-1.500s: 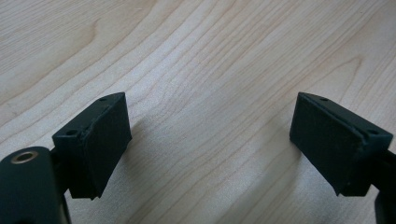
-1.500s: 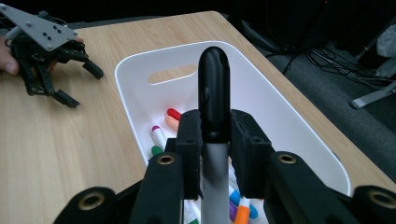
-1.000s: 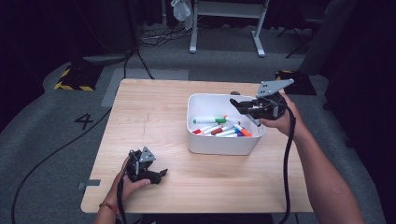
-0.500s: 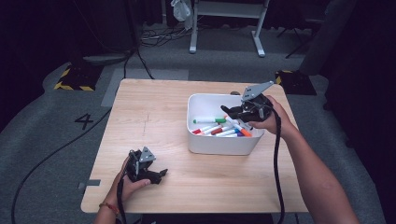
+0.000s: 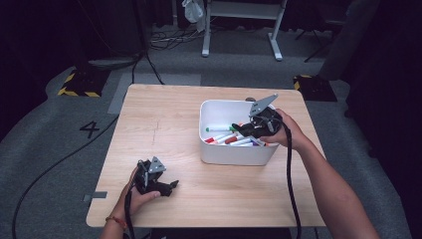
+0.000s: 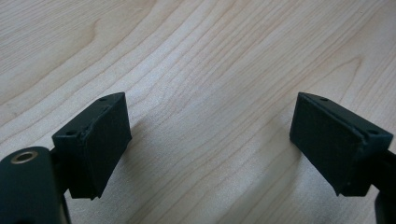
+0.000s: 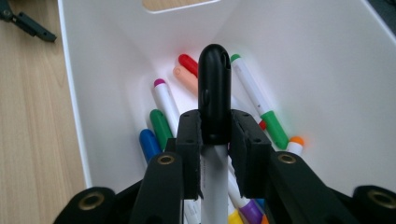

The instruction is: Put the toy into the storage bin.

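Right gripper pinches the black-capped marker just below the cap, long axis pointing 12 o'clock along the jaws, hanging inside the white bin above the other markers. Left gripper has its jaws spread and empty over the table, at 8 o'clock from the bin, well apart from it.

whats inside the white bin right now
The white bin holds loose markers with green, red, orange, purple and blue caps. The right gripper holds a black-capped marker over them, hiding the markers beneath it and any on the bin floor.
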A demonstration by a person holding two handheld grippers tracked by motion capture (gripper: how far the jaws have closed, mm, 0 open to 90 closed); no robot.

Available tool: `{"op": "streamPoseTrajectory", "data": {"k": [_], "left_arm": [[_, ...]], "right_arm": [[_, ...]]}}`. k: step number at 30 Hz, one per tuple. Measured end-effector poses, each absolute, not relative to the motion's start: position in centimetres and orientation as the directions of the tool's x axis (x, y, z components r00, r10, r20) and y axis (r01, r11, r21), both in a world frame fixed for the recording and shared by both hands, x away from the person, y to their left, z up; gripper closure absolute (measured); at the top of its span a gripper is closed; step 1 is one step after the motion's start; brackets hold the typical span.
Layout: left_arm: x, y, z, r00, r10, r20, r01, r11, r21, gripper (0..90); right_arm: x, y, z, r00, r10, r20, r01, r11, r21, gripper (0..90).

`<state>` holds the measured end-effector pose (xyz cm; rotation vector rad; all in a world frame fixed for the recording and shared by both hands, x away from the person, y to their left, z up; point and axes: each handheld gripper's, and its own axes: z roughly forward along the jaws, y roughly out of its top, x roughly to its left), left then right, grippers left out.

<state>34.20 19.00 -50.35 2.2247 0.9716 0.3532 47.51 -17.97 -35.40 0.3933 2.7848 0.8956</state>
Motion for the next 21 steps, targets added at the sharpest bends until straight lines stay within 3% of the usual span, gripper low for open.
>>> {"op": "streamPoseTrajectory", "data": {"k": [21], "left_arm": [[34.2, 19.0, -50.4, 0.685, 0.728, -0.020, 0.545, -0.494, 0.677, 12.6]], "right_arm": [[46.5, -16.1, -36.4, -0.977, 0.209, -0.052, 0.155, 0.850, 0.503, 74.6]]}}
